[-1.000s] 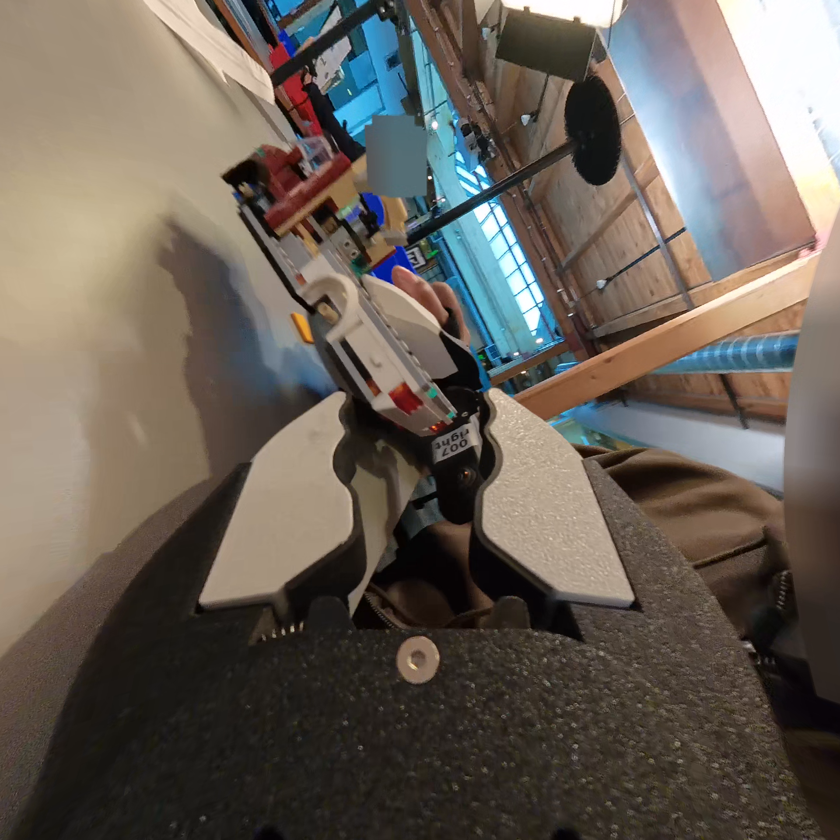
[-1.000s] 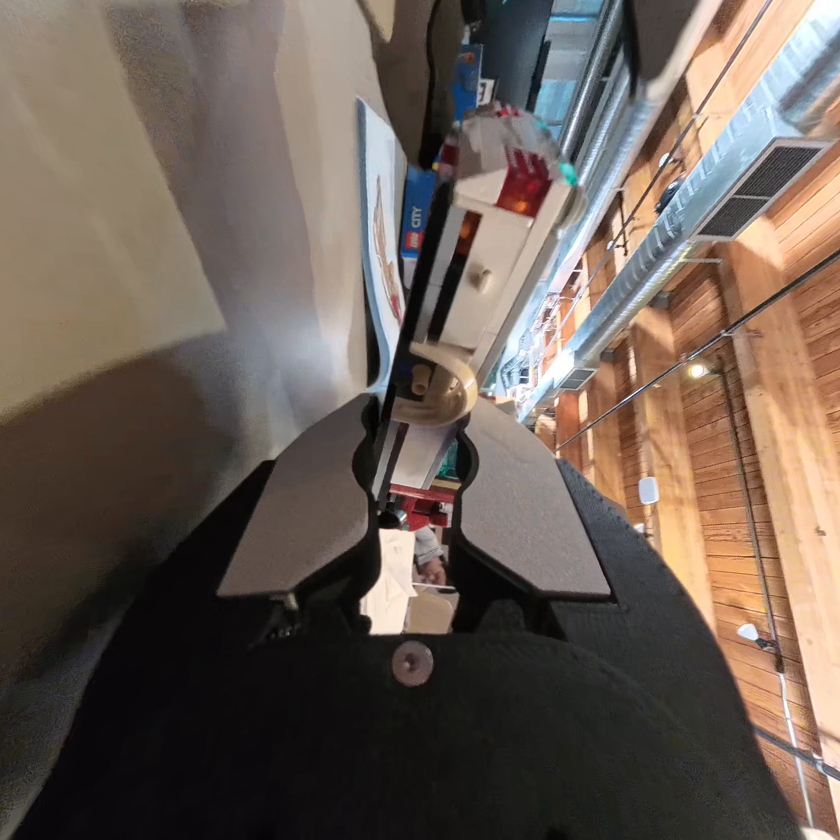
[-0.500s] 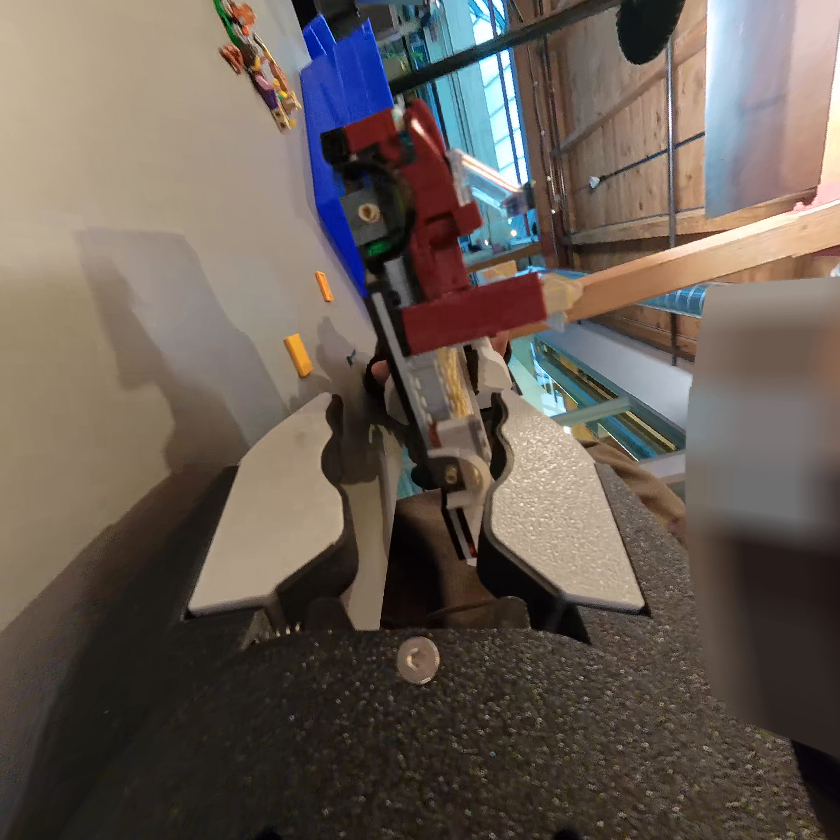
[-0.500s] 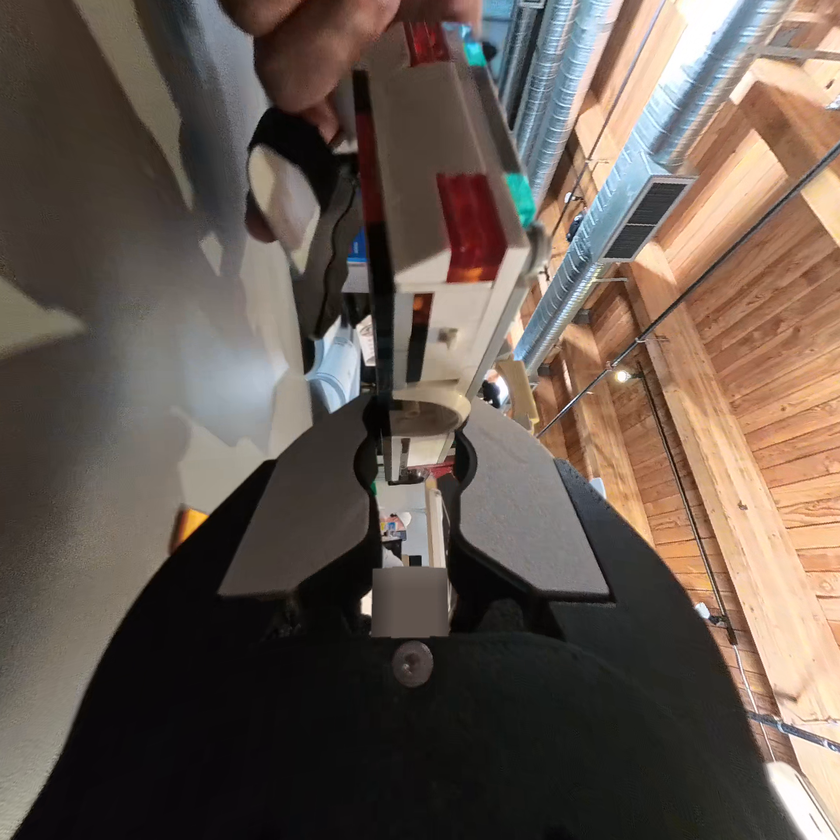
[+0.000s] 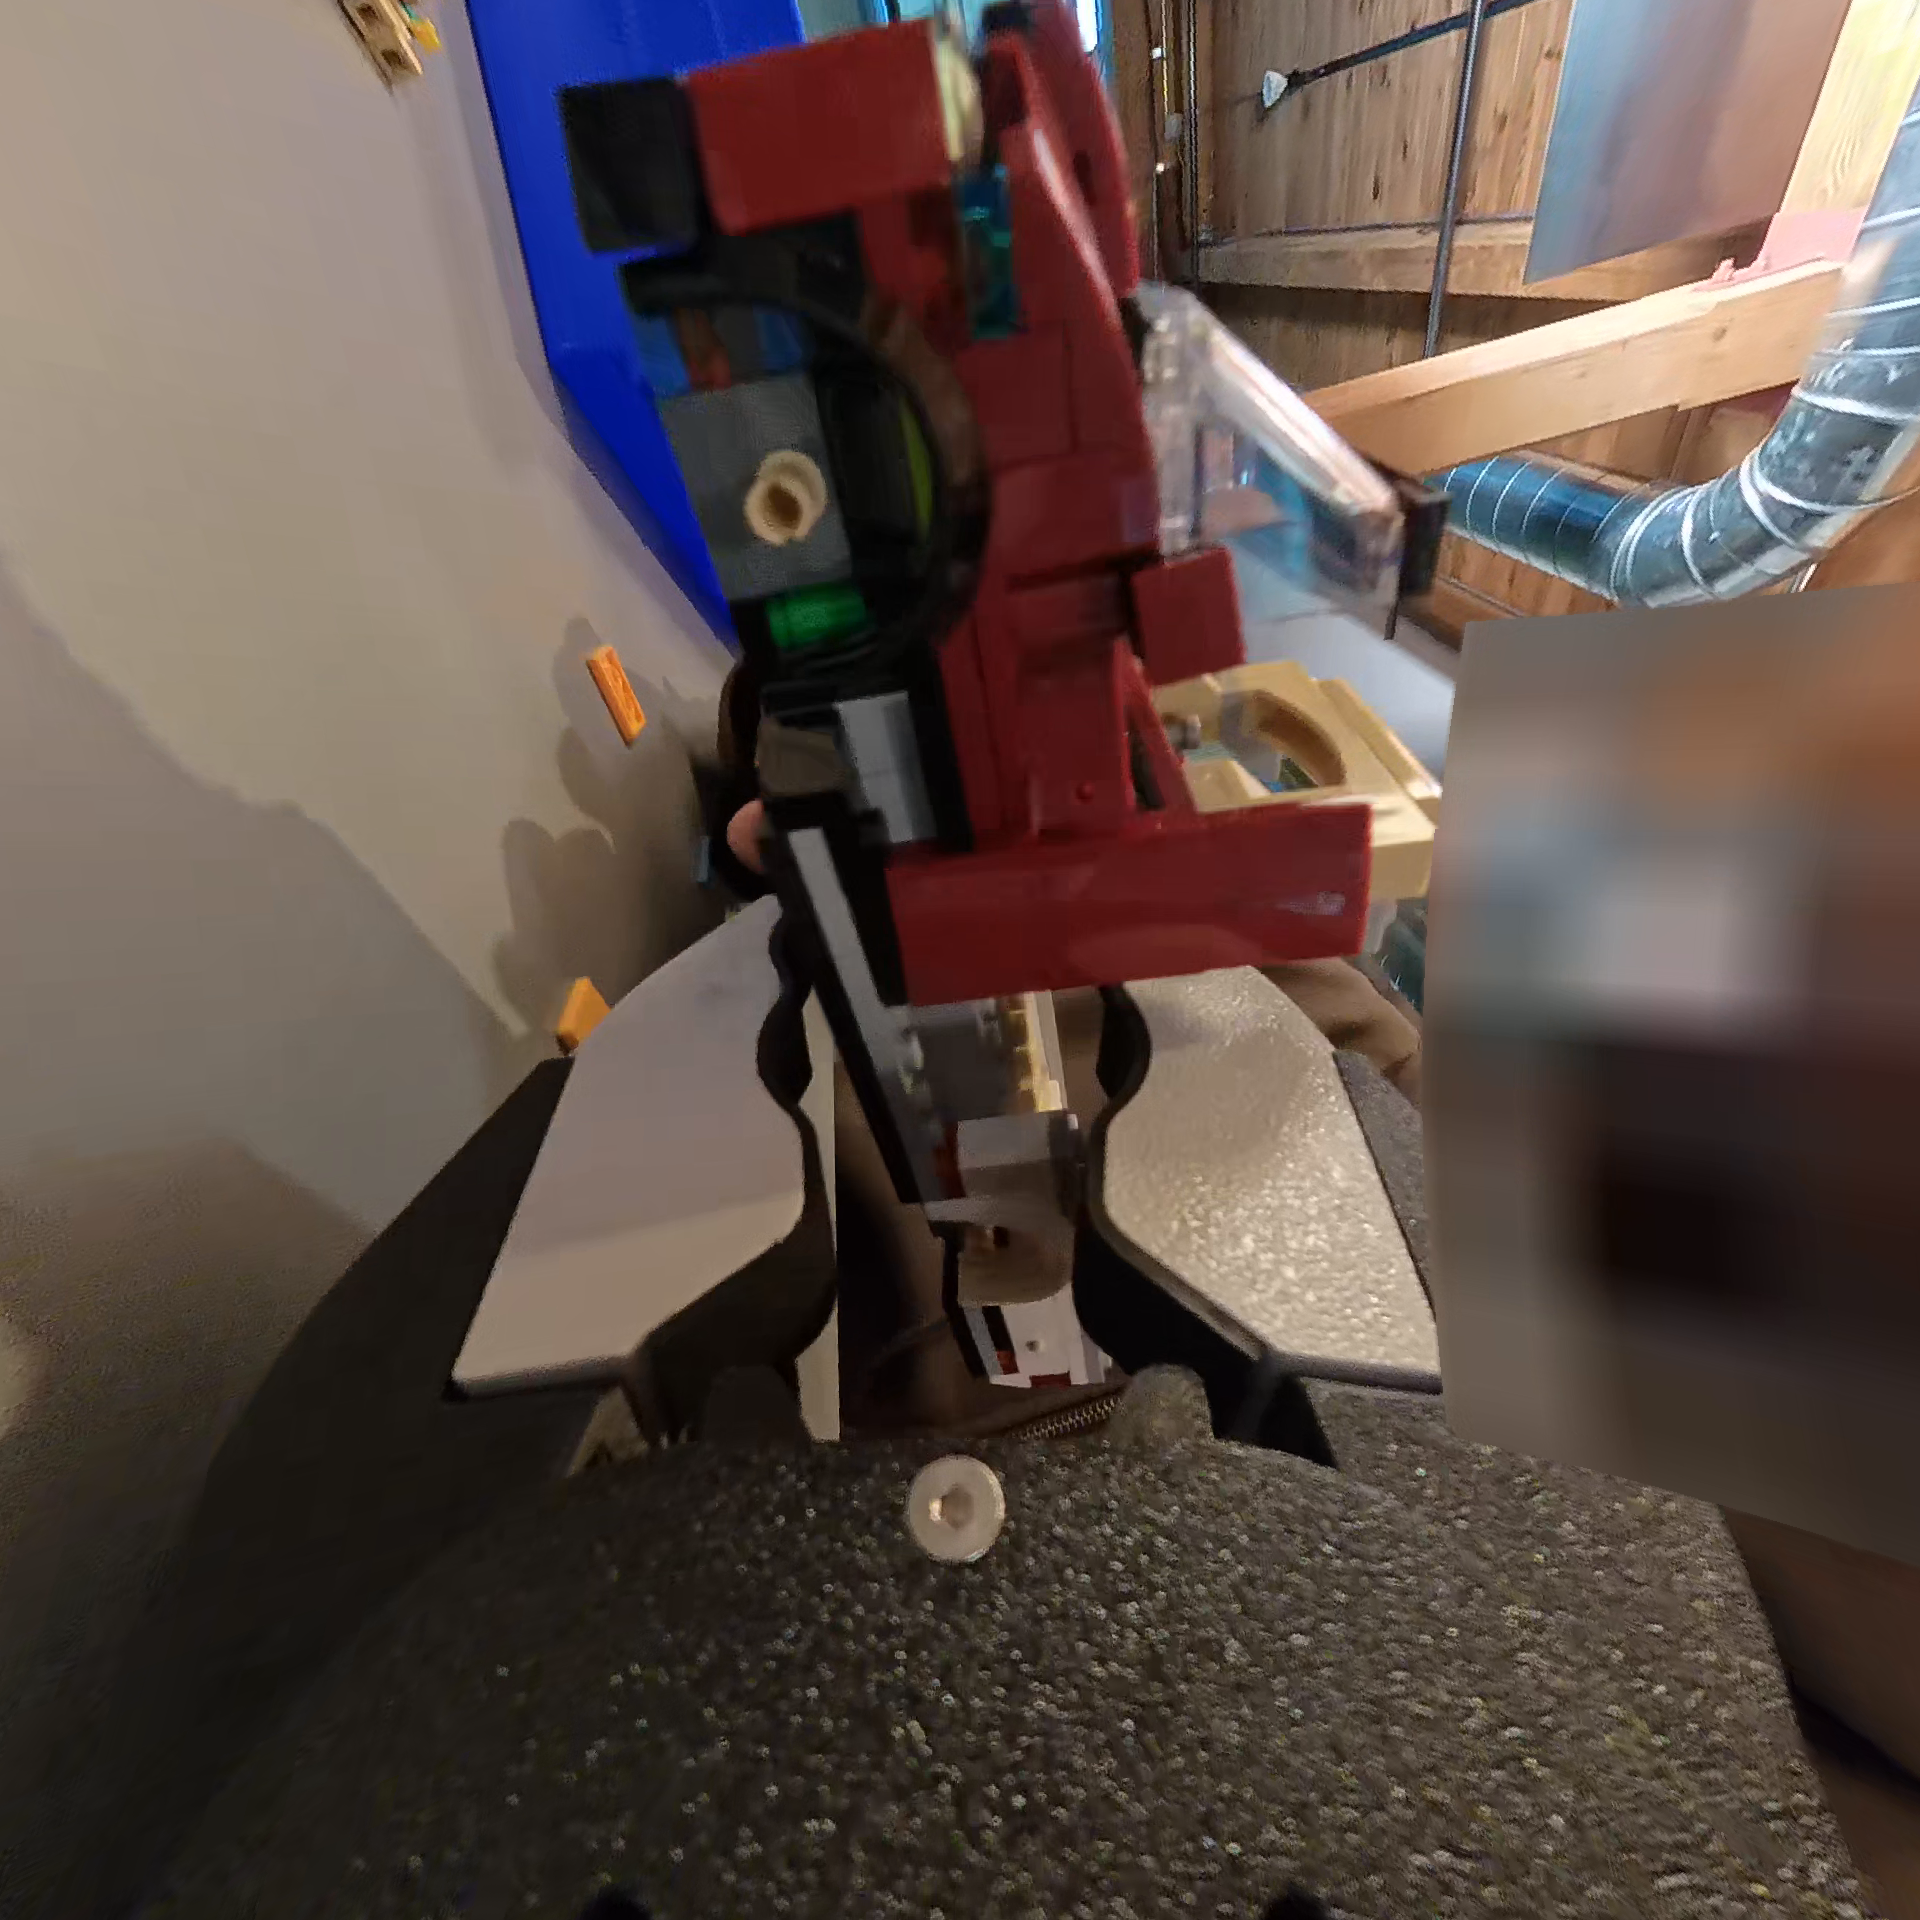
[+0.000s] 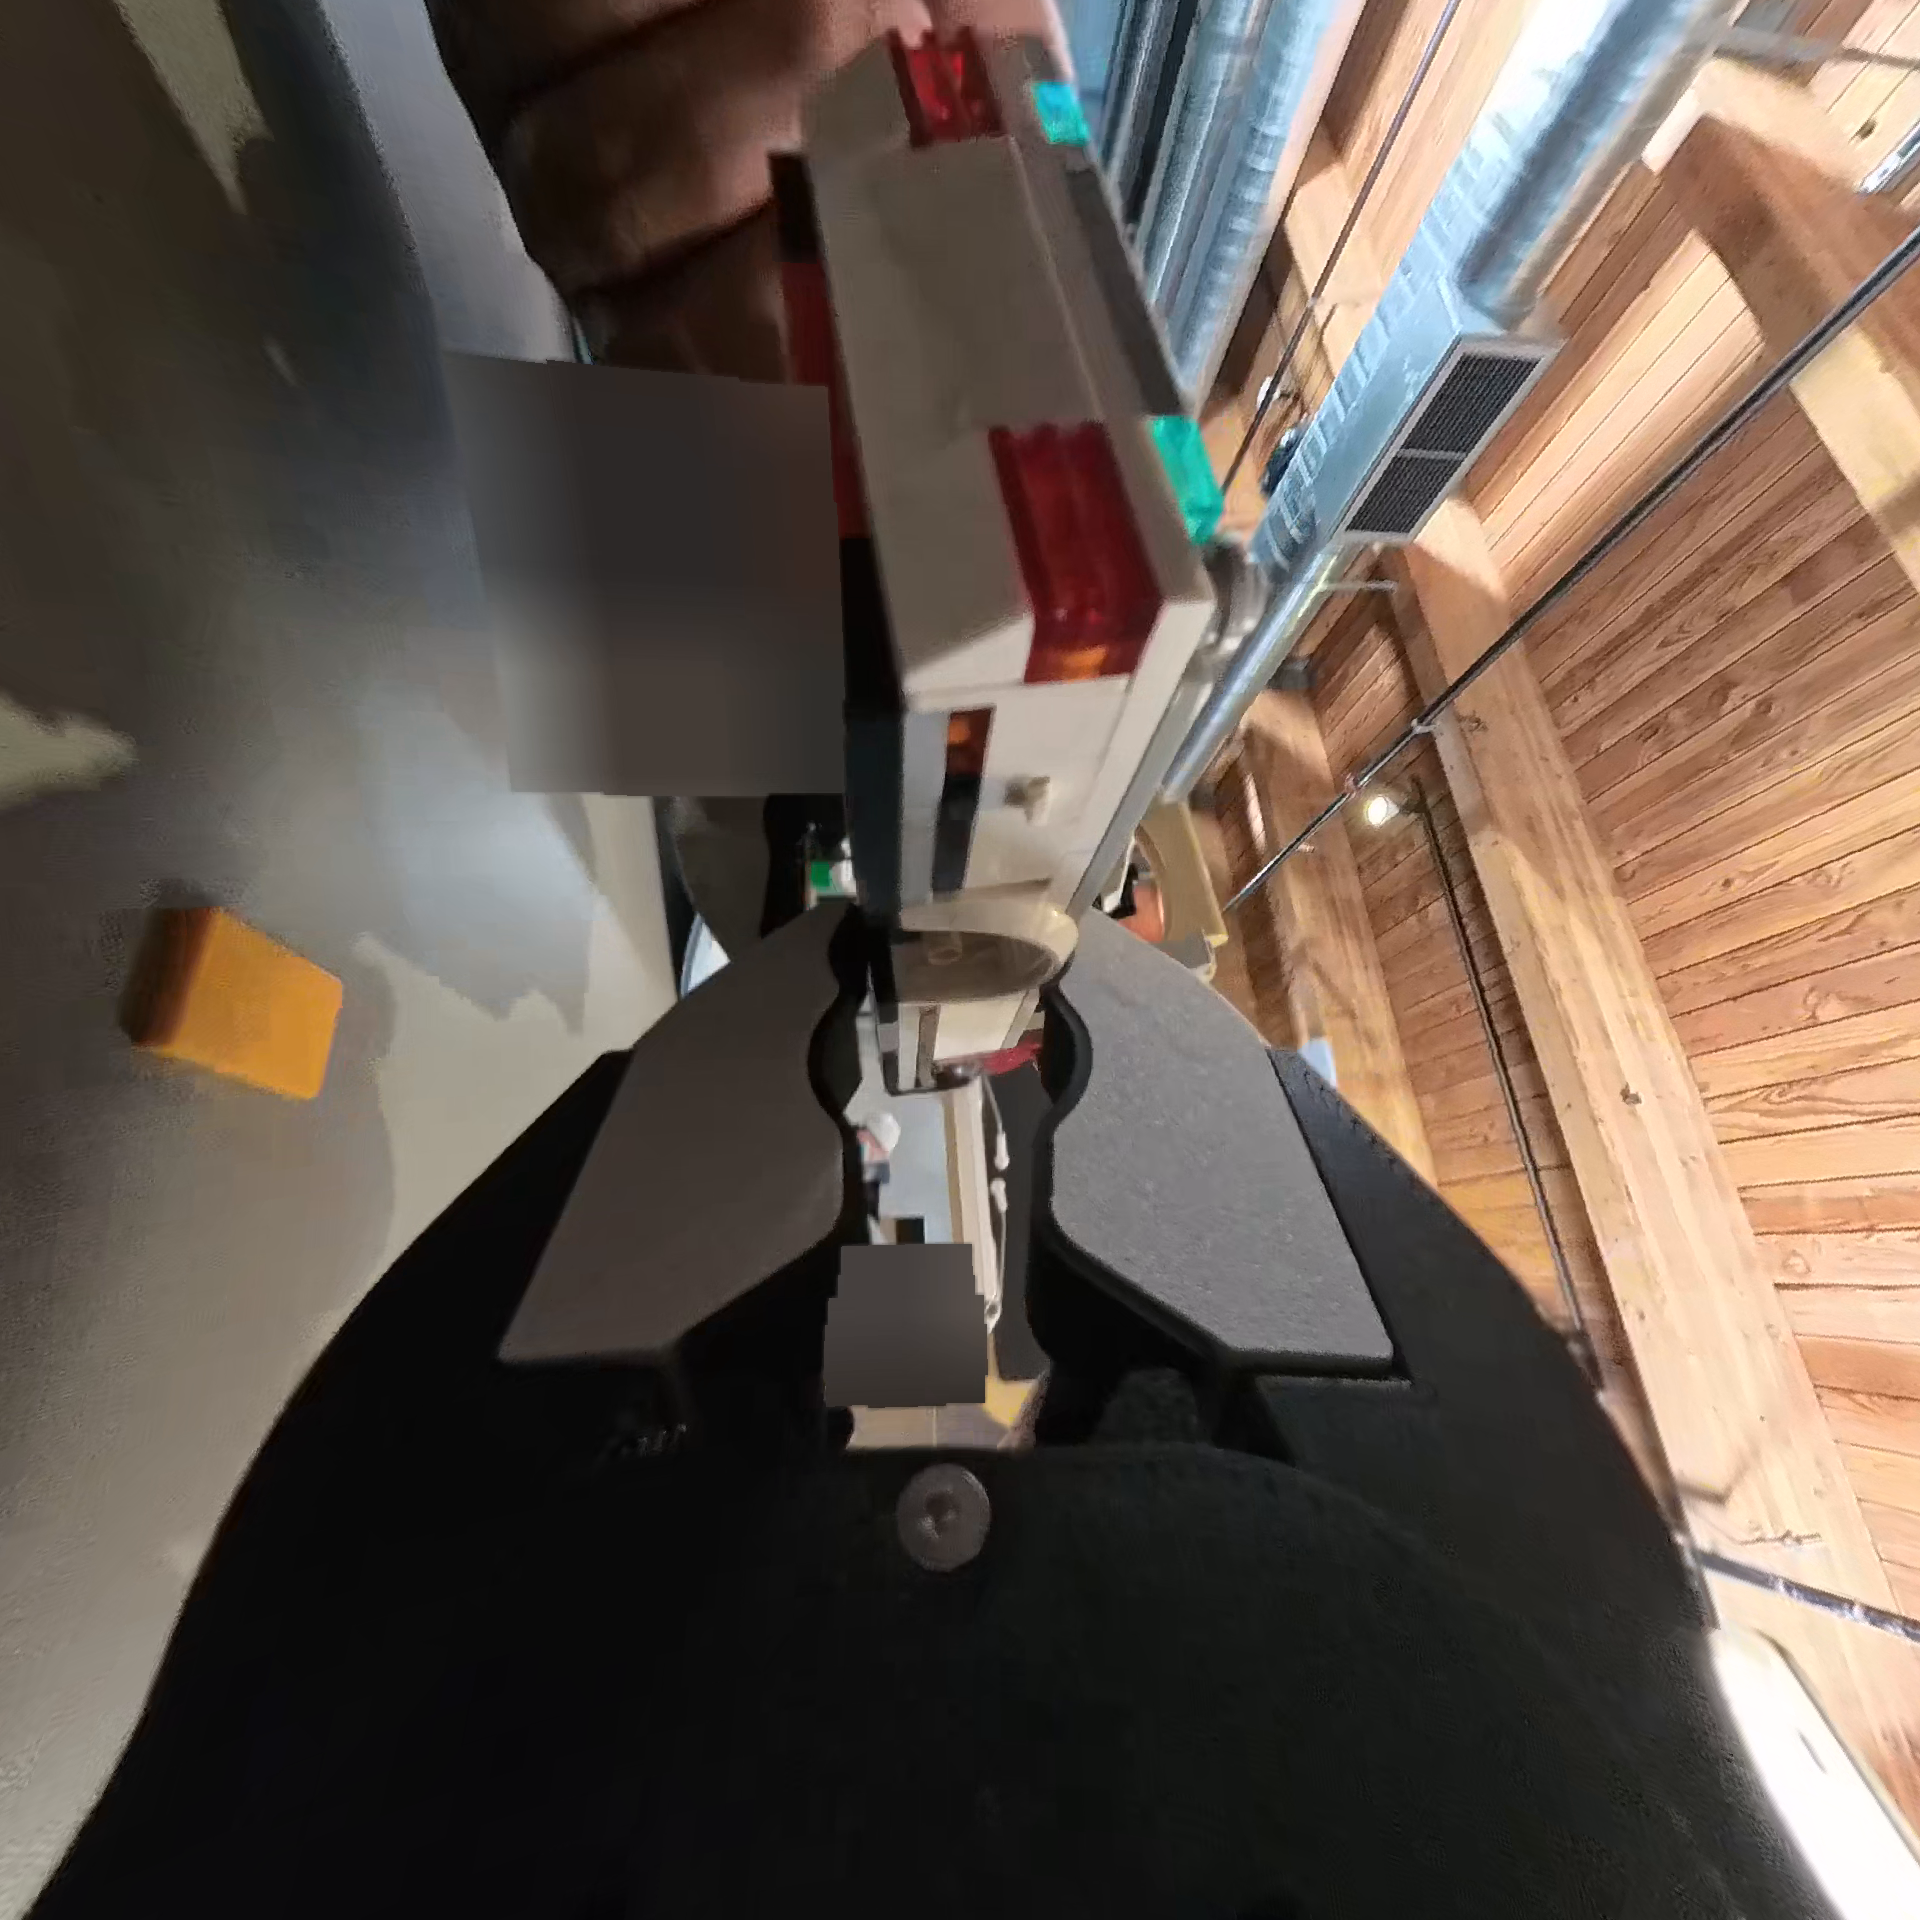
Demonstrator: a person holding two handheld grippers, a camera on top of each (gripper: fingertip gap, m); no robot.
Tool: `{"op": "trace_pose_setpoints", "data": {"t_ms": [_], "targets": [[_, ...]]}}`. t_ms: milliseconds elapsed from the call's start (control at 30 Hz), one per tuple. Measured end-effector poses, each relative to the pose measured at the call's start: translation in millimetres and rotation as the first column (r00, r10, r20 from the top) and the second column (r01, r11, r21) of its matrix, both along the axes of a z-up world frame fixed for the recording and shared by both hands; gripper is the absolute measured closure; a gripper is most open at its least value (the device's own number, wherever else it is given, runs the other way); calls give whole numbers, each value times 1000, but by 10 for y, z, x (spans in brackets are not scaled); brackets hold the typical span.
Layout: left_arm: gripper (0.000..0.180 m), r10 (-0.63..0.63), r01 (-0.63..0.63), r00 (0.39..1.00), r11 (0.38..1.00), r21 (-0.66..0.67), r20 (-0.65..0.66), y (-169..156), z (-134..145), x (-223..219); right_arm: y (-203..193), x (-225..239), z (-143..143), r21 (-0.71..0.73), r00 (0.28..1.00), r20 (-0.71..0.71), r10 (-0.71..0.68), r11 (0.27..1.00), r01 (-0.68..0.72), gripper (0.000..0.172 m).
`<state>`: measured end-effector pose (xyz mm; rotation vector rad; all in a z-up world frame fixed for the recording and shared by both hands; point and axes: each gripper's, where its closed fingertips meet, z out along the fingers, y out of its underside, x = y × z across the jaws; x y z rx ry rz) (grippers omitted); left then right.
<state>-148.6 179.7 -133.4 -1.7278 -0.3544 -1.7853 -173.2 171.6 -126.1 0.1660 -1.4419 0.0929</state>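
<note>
Compared with half a second ago, the toy brick model [image 5: 1018,644] has come closer to the left camera and reaches deeper between the fingers, and in the right view the small orange piece [image 6: 234,997] now looks nearer. In the left wrist view, going from the left, the pale surface [image 5: 260,520] carries two small orange pieces [image 5: 615,694] [image 5: 580,1013] that lie apart from each other, and a blue box [image 5: 582,239] stands behind them. The left gripper [image 5: 956,997] has its fingers at a middle width, and the model passes slantwise between them with its dark red end sticking out past the tips. The black base plate of the model is against the tip of the left finger [image 5: 665,1143] and its white part is just beside the right finger [image 5: 1247,1164], but I cannot tell if both pads really press on it. To the right there is a wooden beam [image 5: 1558,374] and a silver duct [image 5: 1662,520]. In the right wrist view the same surface [image 6: 156,520] is at the left, and a brown sleeve [image 6: 644,156] shows at the top. The right gripper [image 6: 956,987] has narrow fingers closed on the white rear end of the model [image 6: 997,499], and the pads press on it from both sides, near a round tan part. A wooden wall [image 6: 1662,831] fills the right side.
</note>
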Motion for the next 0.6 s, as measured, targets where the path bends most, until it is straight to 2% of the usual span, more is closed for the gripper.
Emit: {"op": "trace_pose_setpoints", "data": {"t_ms": [133, 167, 200, 367, 600], "targets": [[129, -23, 23, 1000, 1000, 3, -1, 144, 13, -62, 176, -59, 14, -31, 998, 18, -63, 998, 63, 139], [132, -26, 26, 1000, 1000, 5, -3, 175, 11, -80, 216, -64, 24, -40, 997, 20, -72, 997, 73, 139], [145, -22, 22, 1000, 1000, -1, -11, 214, -15, -105, 255, -68, 57, -61, 997, 5, -79, 995, 79, 138], [147, -16, 16, 1000, 1000, 14, 3, 331, -64, -151, 406, -114, 41, -90, 993, 27, -114, 989, 116, 135], [147, -1, 1, 1000, 999, 33, -4, 286, -83, -176, 368, -134, 37, -85, 995, 22, -101, 991, 102, 129]]}}
